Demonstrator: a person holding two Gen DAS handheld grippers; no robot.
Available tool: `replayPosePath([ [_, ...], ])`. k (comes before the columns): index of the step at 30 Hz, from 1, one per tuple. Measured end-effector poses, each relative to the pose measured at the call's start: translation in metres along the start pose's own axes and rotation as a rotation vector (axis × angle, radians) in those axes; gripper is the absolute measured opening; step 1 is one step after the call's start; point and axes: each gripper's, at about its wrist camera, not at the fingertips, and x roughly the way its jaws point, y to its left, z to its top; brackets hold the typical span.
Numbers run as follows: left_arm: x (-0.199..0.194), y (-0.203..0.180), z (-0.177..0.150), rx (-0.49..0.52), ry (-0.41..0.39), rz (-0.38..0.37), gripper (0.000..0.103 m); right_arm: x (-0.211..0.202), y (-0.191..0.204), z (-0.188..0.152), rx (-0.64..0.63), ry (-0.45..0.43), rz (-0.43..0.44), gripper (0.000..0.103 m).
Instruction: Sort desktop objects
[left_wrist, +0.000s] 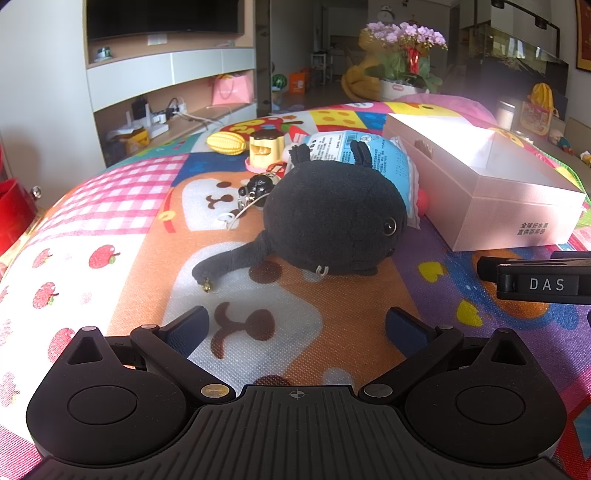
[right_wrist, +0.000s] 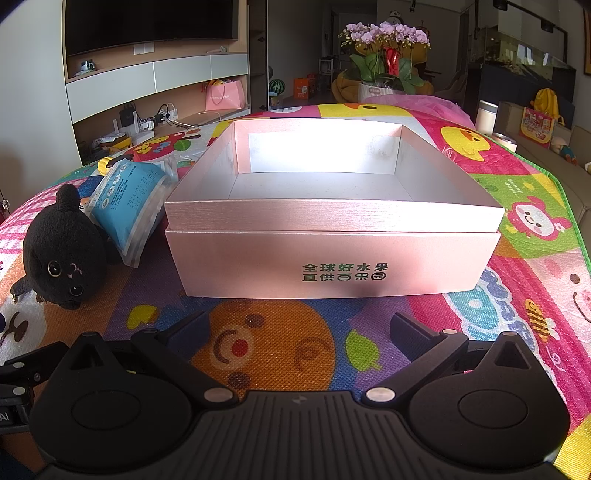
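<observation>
— Black plush toy (left_wrist: 332, 218) lies mid-frame in the left wrist view, on the patterned mat (left_wrist: 129, 206), a blue packet (left_wrist: 354, 155) behind it. The fingers?

— Left gripper (left_wrist: 295, 326): fingers spread, empty. Right gripper (right_wrist: 300, 328): likewise spread, empty, facing the open pink box (right_wrist: 332, 266), centre frame.

— And inside the box?

— Nothing visible.

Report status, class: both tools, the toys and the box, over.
Left tool open, empty, facing black plush. Right tool open, empty, facing pink box, nothing visible inside. Blue packet leans by box; path clear.
</observation>
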Motion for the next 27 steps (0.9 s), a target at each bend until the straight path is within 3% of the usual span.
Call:
replayPosePath([
  [16,-0.002,-0.001,0.000,0.003,0.003,0.005,0.103,0.004,0.001,0.003,0.003,0.002,0.003,0.103],
  [22,0.000,-0.001,0.000,0.006,0.007,0.002,0.103,-0.008,-0.003,0.001,-0.018,0.073,0.019,0.103],
  [27,0.001,-0.001,0.001,0.009,0.013,0.003,0.103,-0.023,-0.003,-0.012,-0.018,0.069,0.019,0.103],
])
